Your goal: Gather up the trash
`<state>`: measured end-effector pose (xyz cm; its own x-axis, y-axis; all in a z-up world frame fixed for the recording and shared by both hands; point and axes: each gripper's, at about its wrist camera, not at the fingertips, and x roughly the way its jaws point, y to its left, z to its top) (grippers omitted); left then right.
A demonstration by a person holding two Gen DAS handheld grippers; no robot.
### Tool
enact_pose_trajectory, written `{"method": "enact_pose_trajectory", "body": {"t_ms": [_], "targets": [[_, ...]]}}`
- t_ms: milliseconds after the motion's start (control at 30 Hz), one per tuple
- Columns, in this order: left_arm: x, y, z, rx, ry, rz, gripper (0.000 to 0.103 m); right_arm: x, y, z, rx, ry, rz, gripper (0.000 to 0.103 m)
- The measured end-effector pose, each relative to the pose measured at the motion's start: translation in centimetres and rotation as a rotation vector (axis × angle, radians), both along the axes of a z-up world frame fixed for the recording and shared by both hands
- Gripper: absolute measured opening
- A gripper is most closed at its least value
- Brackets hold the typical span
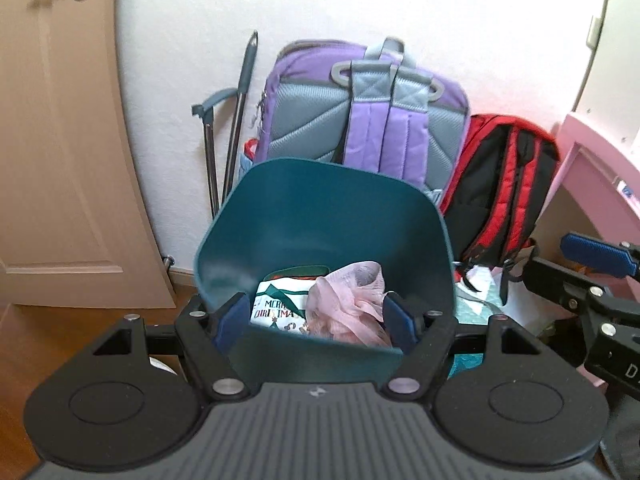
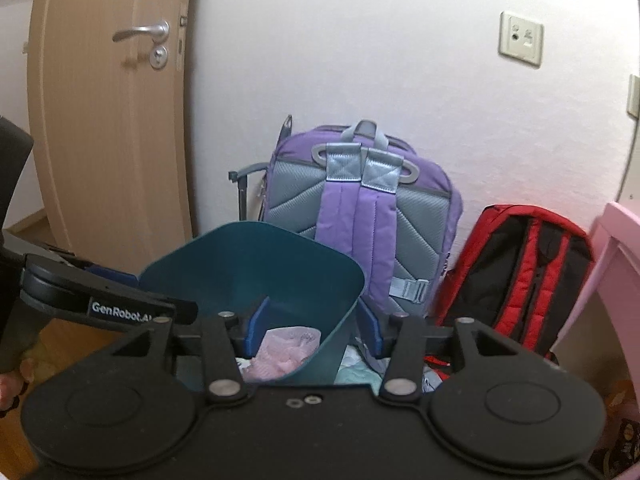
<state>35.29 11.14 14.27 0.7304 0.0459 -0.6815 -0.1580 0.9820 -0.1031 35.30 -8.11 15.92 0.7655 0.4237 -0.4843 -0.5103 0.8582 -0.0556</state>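
Left wrist view is looking straight down into the teal bin point(image 1: 320, 216), where a crumpled pink mesh wad point(image 1: 352, 300) is lying beside white Christmas-print paper point(image 1: 276, 304) — the paper's lettering is showing only here. The left gripper point(image 1: 316, 316) is standing wide, its blue pads on either side of the bin's near wall, pressing on nothing. The right wrist view is showing what the left is cropping: the door handle point(image 2: 142, 32) and the whole wall socket point(image 2: 520, 38). There the right gripper point(image 2: 316, 328) is also gaping, straddling the bin's right wall point(image 2: 340, 336) without gripping it. A purple backpack point(image 2: 360, 208) and a red backpack point(image 2: 520, 268) are leaning against the wall behind.
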Motion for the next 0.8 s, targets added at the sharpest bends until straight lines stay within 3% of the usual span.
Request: {"method": "enact_pose_trajectory", "body": {"t_ms": [400,800], "targets": [[-9.8,-1.6,2.7,-0.01,-0.036,-0.031,0.078,-9.0,-2.5,2.3,0.033,0.014,0.019,0.049],[-16.4,-2.3,-1.3,-0.039,0.022,-0.068,0.08,-15.1,-2.8,-0.9,-0.002,0.084,0.073,0.049]]}}
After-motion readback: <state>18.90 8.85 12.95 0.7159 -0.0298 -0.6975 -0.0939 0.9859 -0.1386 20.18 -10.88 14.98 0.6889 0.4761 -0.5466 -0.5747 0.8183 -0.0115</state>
